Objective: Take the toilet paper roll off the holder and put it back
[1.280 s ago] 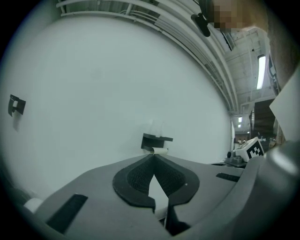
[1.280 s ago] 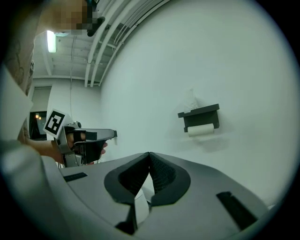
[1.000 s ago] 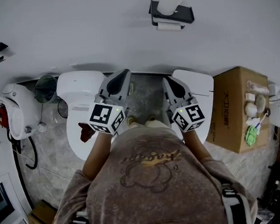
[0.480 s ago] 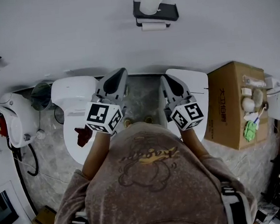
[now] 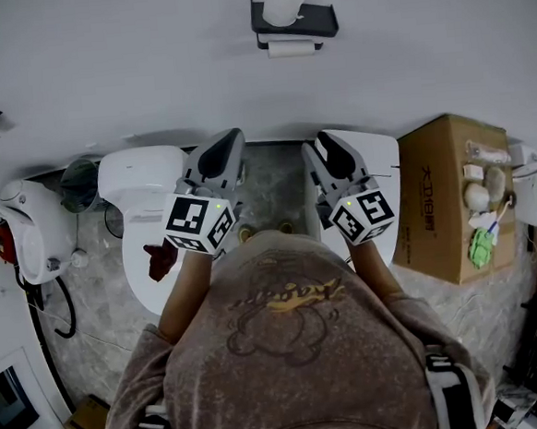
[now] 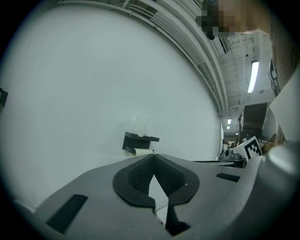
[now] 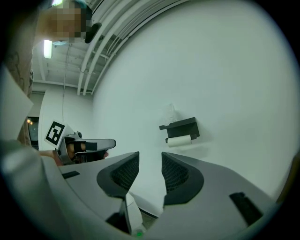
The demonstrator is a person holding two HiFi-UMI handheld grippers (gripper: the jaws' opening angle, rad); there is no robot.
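Toilet paper roll [image 5: 291, 48] hangs on its black holder [image 5: 320, 17] on the far wall, well apart from both your grippers. Your left gripper [image 5: 233, 139] is closed and empty. Your right gripper [image 5: 324, 142] has just been opening to a narrow gap, with nothing between its jaws. Reaching, removing and replacing all remain.
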